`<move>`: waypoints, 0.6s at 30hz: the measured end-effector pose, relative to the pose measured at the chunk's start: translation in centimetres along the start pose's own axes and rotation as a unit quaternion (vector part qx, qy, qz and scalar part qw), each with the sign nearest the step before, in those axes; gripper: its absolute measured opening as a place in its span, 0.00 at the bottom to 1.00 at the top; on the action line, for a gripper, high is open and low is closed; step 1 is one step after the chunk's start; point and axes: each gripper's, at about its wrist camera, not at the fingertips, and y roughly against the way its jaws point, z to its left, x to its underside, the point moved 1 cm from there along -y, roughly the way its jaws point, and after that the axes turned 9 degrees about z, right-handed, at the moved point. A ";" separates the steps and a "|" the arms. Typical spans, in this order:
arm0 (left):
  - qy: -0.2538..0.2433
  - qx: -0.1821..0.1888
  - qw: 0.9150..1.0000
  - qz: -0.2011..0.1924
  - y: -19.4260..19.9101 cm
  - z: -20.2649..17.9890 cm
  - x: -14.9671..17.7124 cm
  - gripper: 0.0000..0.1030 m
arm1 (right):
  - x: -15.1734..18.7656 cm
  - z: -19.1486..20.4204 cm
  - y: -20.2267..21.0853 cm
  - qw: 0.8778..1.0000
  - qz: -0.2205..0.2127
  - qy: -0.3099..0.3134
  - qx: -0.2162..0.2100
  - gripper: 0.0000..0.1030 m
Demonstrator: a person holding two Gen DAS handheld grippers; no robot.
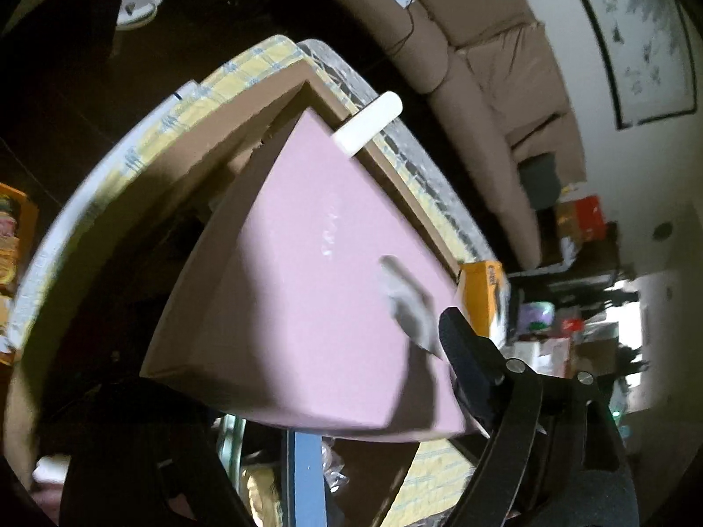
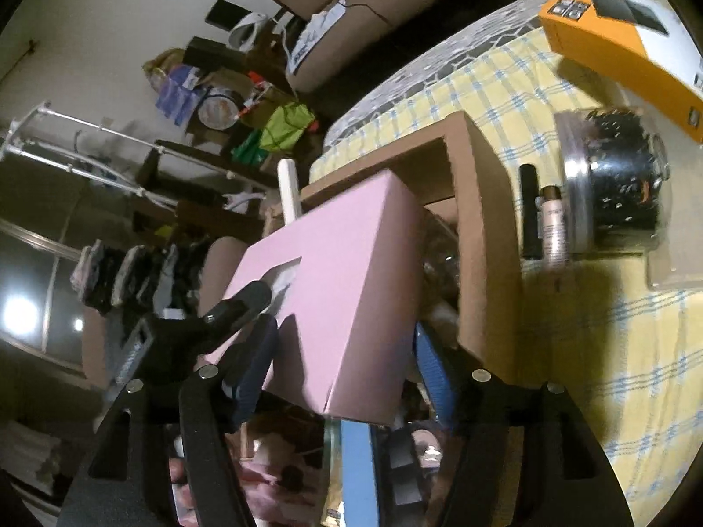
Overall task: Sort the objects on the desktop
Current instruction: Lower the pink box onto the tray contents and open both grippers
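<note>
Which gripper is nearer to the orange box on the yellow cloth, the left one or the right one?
Left. In the left wrist view, the left gripper is at the pink box edge, just beside the orange box. In the right wrist view, the right gripper is well away from it.

the tissue box sits tilted inside the open cardboard box, which rests on the tablecloth. a stick-shaped tube stands at the box's far edge, behind the tissue box. right of the cardboard box lie two slim cosmetic tubes, then a jar on its side; beyond them lies a carton.
</note>
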 end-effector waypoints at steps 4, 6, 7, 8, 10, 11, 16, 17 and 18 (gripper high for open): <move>0.008 -0.067 0.998 -0.016 2.8 -1.5 0.9 0.97 | 0.1 0.2 0.9 0.998 0.059 0.004 -0.002 0.78; 0.017 -0.085 0.996 -0.014 4.2 -2.0 1.5 0.97 | 0.2 0.5 1.6 0.996 0.084 0.025 0.032 0.88; 0.018 -0.099 0.995 -0.012 4.9 -2.4 1.9 0.98 | 0.4 0.7 2.0 0.992 0.101 0.041 0.058 0.88; 0.017 -0.123 0.992 -0.015 5.9 -2.9 2.4 0.98 | 0.6 0.8 2.2 0.989 0.116 0.055 0.077 0.88; 0.014 -0.145 0.989 -0.037 7.9 -3.9 3.2 0.98 | 1.4 1.1 3.1 0.982 0.140 0.080 0.100 0.88; 0.010 -0.144 0.988 -0.049 9.0 -4.5 3.7 0.98 | 1.7 1.2 3.8 0.981 0.141 0.087 0.102 0.88; -0.031 -0.113 0.989 -0.089 14.0 -8.9 6.2 0.98 | 2.7 1.9 9.2 0.987 0.094 0.093 0.087 0.88; -0.042 -0.112 0.989 -0.091 14.6 -9.9 6.6 0.98 | 2.7 2.2 10.4 0.989 0.081 0.094 0.080 0.88; -0.049 -0.110 0.988 -0.093 14.8 -10.6 6.8 0.98 | 2.8 2.6 11.5 0.991 0.069 0.093 0.071 0.88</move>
